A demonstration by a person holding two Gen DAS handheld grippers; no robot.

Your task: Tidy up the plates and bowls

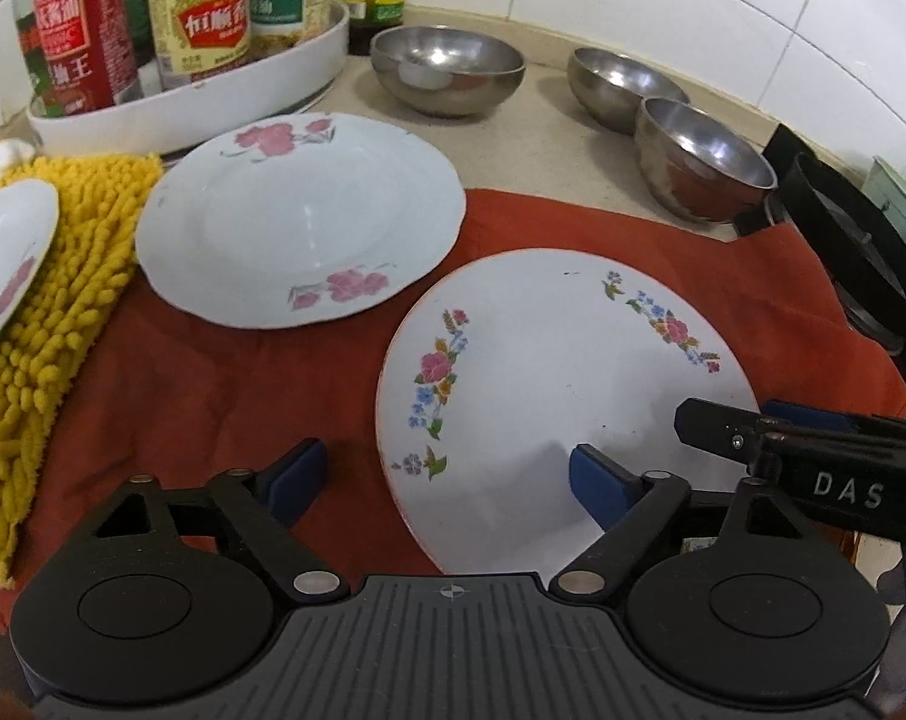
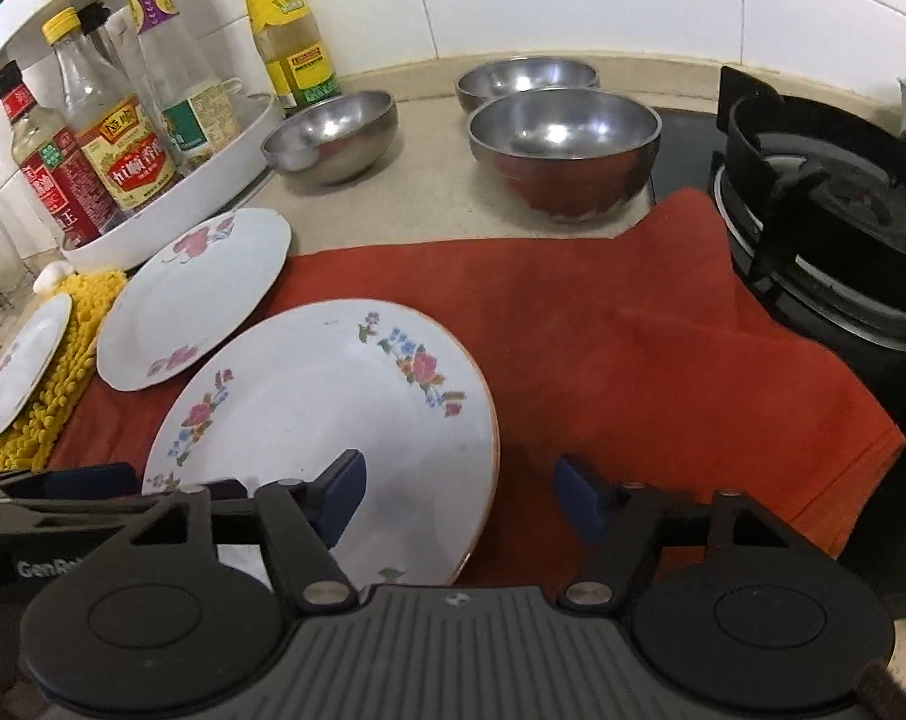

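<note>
A white plate with coloured flowers lies nearest on the red cloth. A white plate with pink flowers lies behind it to the left. A third plate rests on the yellow mop cloth. Three steel bowls stand on the counter behind. My left gripper is open, straddling the near plate's left rim. My right gripper is open, straddling its right rim.
A white turntable rack with sauce bottles stands at the back left. A black gas stove burner sits at the right. White tiled wall runs behind the counter.
</note>
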